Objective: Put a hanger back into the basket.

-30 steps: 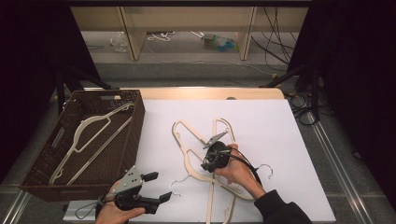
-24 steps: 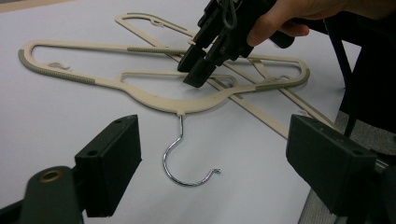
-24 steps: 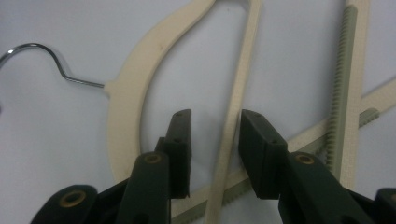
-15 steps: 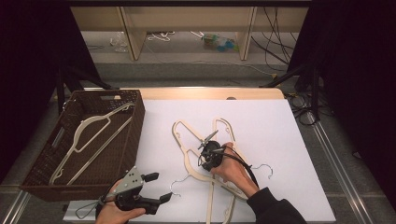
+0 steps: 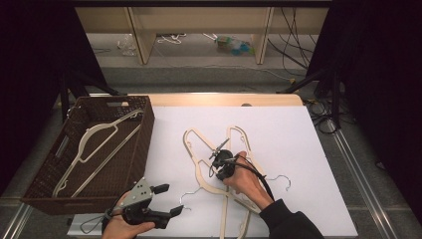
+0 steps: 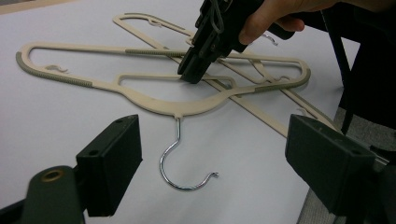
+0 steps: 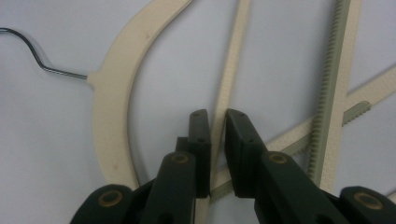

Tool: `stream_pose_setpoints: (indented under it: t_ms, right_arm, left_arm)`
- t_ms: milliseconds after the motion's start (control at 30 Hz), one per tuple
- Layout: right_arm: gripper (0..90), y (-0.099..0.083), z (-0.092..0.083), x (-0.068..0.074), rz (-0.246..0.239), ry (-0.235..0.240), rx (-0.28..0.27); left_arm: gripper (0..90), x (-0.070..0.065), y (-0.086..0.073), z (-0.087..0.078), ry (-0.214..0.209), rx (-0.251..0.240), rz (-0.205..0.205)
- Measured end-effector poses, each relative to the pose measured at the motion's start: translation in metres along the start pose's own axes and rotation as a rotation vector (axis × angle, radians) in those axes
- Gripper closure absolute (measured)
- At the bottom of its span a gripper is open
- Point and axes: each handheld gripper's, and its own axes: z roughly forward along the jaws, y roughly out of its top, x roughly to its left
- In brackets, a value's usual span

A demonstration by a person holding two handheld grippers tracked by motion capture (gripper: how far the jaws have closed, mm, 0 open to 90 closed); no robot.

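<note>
Hanger [image 5: 201, 172] | mid-table, toward my near edge, atop two others | my right gripper [image 5: 217, 156] jaws just closing on its thin bar | left gripper [image 5: 168, 199] apart, idle near basket [image 5: 50, 174]

A lab recording rig, not a home.
You work at a white table [image 5: 298, 149] ringed by dark curtains [image 5: 378, 74]; beyond the table, loose cables [image 5: 293, 30] trail around plywood shelving [image 5: 199, 20].
</note>
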Motion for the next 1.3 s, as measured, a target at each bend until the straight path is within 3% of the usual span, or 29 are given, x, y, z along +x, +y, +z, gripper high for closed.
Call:
stream_pose_setpoints:
  t_ms: [133,200,300,467,533,600,700,900,1300]
  right_arm:
    - [82.4,0.000,-0.001,-0.002,0.013,0.001,0.006]
    - [84.8,0.000,-0.002,-0.005,0.009,-0.033,0.009]
    - [84.9,-0.002,-0.004,-0.009,0.013,0.012,0.005]
    - [84.9,-0.003,-0.007,-0.011,-0.008,0.031,0.006]
    - [85.0,-0.004,-0.010,-0.013,-0.023,0.050,0.004]
    - [85.0,-0.005,-0.014,-0.014,-0.026,0.068,0.003]
    - [85.0,-0.008,-0.018,-0.016,-0.036,0.099,0.001]
    - [85.1,-0.009,-0.026,-0.015,-0.044,0.114,-0.004]
    - [85.3,-0.008,-0.043,-0.013,-0.057,0.149,-0.042]
  left_arm:
    - [18.7,0.000,0.000,0.000,0.002,0.000,-0.007]
    - [18.7,0.000,0.000,0.000,0.002,-0.001,-0.006]
    - [18.9,0.000,0.000,0.000,0.003,0.000,-0.005]
    - [19.2,0.001,0.001,-0.001,-0.002,-0.003,0.006]
    - [19.2,0.002,0.001,-0.001,0.006,-0.004,-0.007]
    - [19.3,0.004,0.001,0.000,0.018,0.002,0.016]
    - [20.4,0.004,0.000,0.003,0.037,0.013,0.015]
    - [25.1,0.007,-0.001,0.017,0.080,0.081,0.092]
    - [30.9,0.017,-0.004,0.052,0.134,0.166,0.212]
